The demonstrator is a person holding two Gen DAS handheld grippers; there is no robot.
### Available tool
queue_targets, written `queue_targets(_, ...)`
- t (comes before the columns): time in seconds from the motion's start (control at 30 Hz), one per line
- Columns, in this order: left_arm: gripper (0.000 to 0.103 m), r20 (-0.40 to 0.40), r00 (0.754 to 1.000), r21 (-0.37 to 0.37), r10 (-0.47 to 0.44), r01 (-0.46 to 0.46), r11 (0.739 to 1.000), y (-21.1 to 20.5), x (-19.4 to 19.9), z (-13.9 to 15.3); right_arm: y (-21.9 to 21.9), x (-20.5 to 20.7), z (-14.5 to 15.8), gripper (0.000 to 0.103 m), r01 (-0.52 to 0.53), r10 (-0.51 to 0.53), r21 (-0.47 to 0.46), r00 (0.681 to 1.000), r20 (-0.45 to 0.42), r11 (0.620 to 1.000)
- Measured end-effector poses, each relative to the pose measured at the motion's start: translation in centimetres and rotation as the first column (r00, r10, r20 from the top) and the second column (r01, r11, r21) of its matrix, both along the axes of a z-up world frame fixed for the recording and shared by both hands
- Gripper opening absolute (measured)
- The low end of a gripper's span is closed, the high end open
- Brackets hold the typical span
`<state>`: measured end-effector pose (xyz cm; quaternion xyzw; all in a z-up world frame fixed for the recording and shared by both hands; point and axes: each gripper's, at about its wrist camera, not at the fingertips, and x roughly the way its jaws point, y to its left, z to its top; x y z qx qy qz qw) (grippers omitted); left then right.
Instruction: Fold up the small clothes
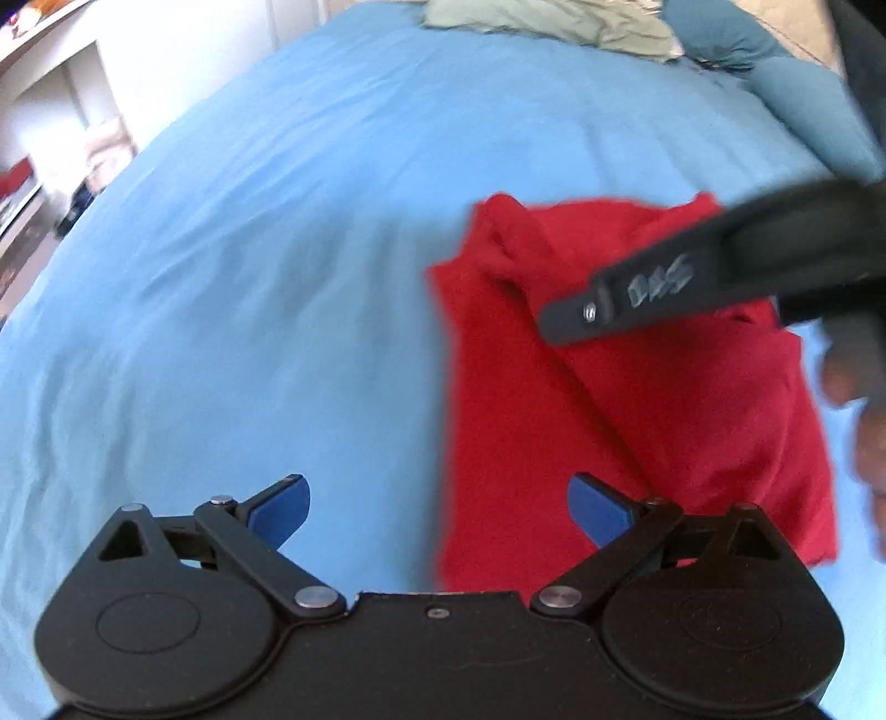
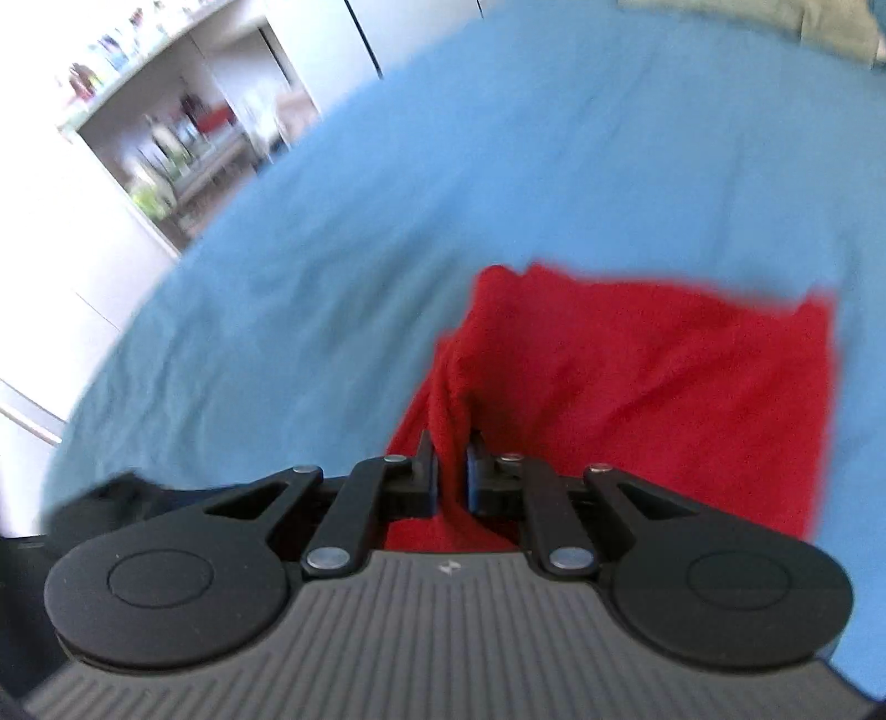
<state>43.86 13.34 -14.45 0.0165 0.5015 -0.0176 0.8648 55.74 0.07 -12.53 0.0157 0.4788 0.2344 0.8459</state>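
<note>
Blue pads pinched tight on a ridge of red cloth, that is the right tool (image 2: 449, 471), its jaws nearly together with a raised fold of the red garment (image 2: 637, 387) caught between them. From that pinch the fabric climbs in a crease and then spreads out flat to the right across the light blue bed sheet (image 2: 387, 221). Over on the left wrist view, the left tool (image 1: 440, 507) hangs with its jaws wide apart and nothing between them, its right pad just over the near left edge of the red garment (image 1: 526, 443), its left pad above bare bed sheet (image 1: 249, 277). The right tool (image 1: 570, 324) reaches in from the right there as a dark blurred bar above the cloth. Further out, a pale green crumpled cloth (image 1: 554, 22) and a teal pillow (image 1: 720, 33) lie at the far end of the bed. Shelves (image 2: 183, 144) stand beyond the bed's left side, heavily blurred.
</note>
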Motion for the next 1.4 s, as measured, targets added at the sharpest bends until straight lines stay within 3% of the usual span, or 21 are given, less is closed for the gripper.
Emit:
queue_targets(0.07,0.101,-0.012,1.000,-0.007,0.012,-0.012,1.000,1.4,-0.7,-0.6,0.5,0.1,-0.9,0.030,0.010,-0.010,0.004,1.000,0.020,1.000)
queue_targets(0.1,0.101,-0.014,1.000,-0.013,0.016,-0.016,1.000,2.0,-1.0,-0.8,0.6,0.0,-0.5,0.039,0.017,-0.017,0.010,0.999,0.029,1.000)
queue_targets(0.13,0.101,-0.013,1.000,-0.021,0.017,-0.017,1.000,2.4,-1.3,-0.9,0.4,-0.2,0.1,0.059,0.011,-0.012,0.025,0.999,0.042,1.000)
queue_targets(0.17,0.101,-0.010,1.000,-0.030,0.016,-0.016,0.999,2.7,-1.5,-0.7,-0.1,-0.4,0.8,0.069,0.007,-0.010,0.047,0.997,0.073,0.999)
queue_targets(0.2,0.101,-0.005,1.000,-0.041,0.014,-0.014,0.999,2.9,-1.8,-0.5,-0.7,-1.1,2.0,0.085,0.002,-0.010,0.072,0.993,0.113,0.997)
queue_targets(0.23,0.101,0.004,1.000,-0.053,0.010,-0.010,0.999,2.9,-2.0,0.0,-1.8,-1.8,3.7,0.091,0.003,-0.018,0.097,0.987,0.160,0.995)
queue_targets(0.33,0.101,0.043,0.999,-0.101,-0.002,0.006,0.995,2.4,-2.8,2.0,-6.2,-3.5,7.5,0.097,0.067,-0.093,0.116,0.968,0.233,0.991)
queue_targets(0.4,0.101,0.058,0.998,-0.127,-0.015,0.022,0.992,1.8,-2.9,3.1,-8.9,-4.9,8.5,0.101,0.109,-0.131,0.101,0.960,0.249,0.989)
queue_targets(0.5,0.101,0.062,0.998,-0.135,-0.012,0.020,0.991,1.0,-2.1,3.5,-11.9,-6.3,7.1,0.100,0.109,-0.120,0.068,0.976,0.179,0.992)
queue_targets(0.6,0.101,0.042,0.999,-0.117,0.016,-0.011,0.993,0.6,-1.7,3.0,-12.5,-7.5,4.0,0.092,0.070,-0.076,0.051,0.989,0.126,0.996)
queue_targets(0.73,0.101,0.027,0.998,-0.116,0.061,-0.057,0.992,1.8,-1.2,2.7,-10.5,-7.6,0.4,0.078,0.015,-0.024,0.085,0.994,0.105,0.996)
queue_targets(0.87,0.101,0.030,0.994,-0.112,0.108,-0.104,0.988,3.8,-1.8,3.3,-7.7,-7.8,-0.8,0.066,-0.021,0.006,0.151,0.995,0.101,0.988)
queue_targets(0.97,0.101,0.036,0.988,-0.118,0.152,-0.147,0.982,5.4,-2.2,4.3,-4.5,-9.9,-0.1,0.067,-0.159,0.139,0.172,0.982,0.124,0.972)
queue_targets(1.03,0.101,0.042,0.984,-0.110,0.176,-0.171,0.979,6.2,-2.2,4.5,-2.5,-11.3,-0.4,0.066,-0.265,0.251,0.172,0.963,0.096,0.949)
queue_targets(1.1,0.101,0.038,0.980,-0.116,0.193,-0.188,0.975,6.8,-2.4,4.9,-1.6,-12.5,-0.9,0.066,-0.306,0.296,0.162,0.952,0.082,0.938)
queue_targets(1.2,0.101,0.025,0.984,-0.156,0.179,-0.173,0.973,6.4,-2.6,5.2,-3.1,-14.0,-0.8,0.066,-0.241,0.231,0.132,0.969,0.088,0.962)
queue_targets(1.3,0.101,0.012,0.994,-0.181,0.110,-0.106,0.978,4.7,-2.7,4.9,-6.2,-14.3,0.0,0.073,-0.089,0.078,0.101,0.990,0.115,0.991)
queue_targets(1.4,0.101,-0.001,1.000,-0.182,0.027,-0.027,0.983,2.1,-2.7,4.2,-10.0,-14.7,0.5,0.081,0.072,-0.075,0.021,0.983,0.168,0.997)
